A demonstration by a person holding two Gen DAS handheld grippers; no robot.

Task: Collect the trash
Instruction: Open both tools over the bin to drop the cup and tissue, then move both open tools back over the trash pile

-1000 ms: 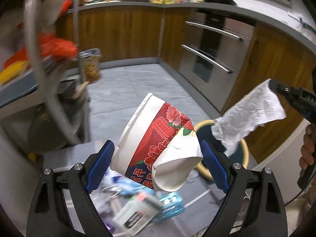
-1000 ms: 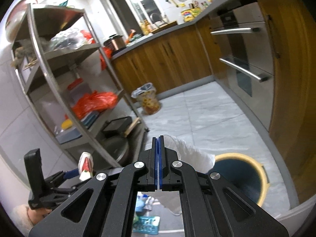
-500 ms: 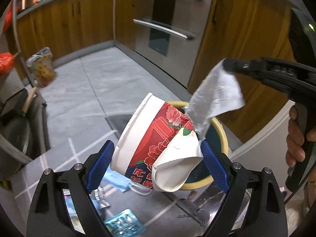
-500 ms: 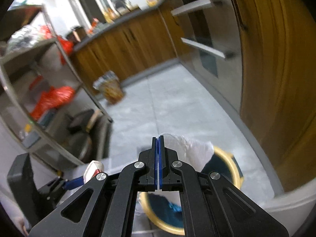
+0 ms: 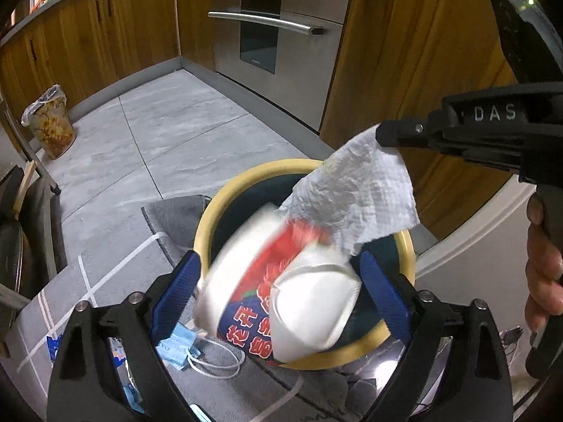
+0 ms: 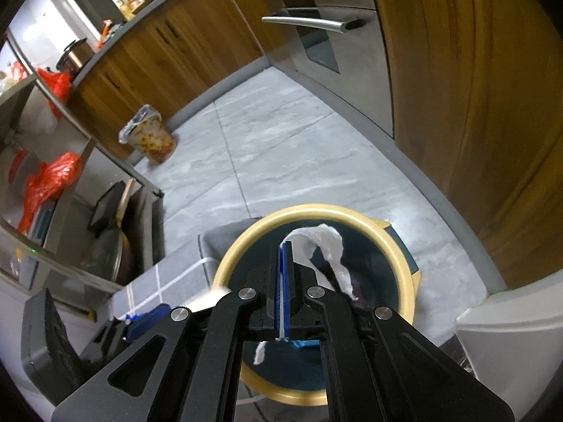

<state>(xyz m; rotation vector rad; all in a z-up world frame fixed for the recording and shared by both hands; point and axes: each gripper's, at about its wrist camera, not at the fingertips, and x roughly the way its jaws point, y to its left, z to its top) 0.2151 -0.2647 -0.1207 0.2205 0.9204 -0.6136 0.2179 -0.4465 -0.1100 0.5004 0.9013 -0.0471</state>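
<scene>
A red-and-white paper cup (image 5: 281, 299) with a crushed white lid sits blurred between the blue pads of my left gripper (image 5: 279, 260), whose jaws are opening. Small gaps show on both sides of the cup. Directly below is the dark bin with a yellow rim (image 5: 246, 179). My right gripper (image 6: 284, 249) is shut on a white paper towel (image 6: 323, 242), which hangs over the bin's mouth (image 6: 352, 214). In the left wrist view the paper towel (image 5: 362, 193) drapes from the right gripper's tip (image 5: 381, 137) onto the cup's top edge.
A blue face mask (image 5: 176, 348) and other litter lie on the grey mat (image 5: 123, 246) beside the bin. A small lined waste basket (image 5: 49, 126) stands by the wooden cabinets. The steel oven (image 5: 278, 35) is behind, a metal rack (image 6: 70, 176) at left. A person's hand (image 5: 542, 274) grips the right handle.
Both grippers have come down over the yellow-rimmed bin. The cup, sharp and held before, is now blurred and loose between the left pads. The right gripper still pinches the towel.
</scene>
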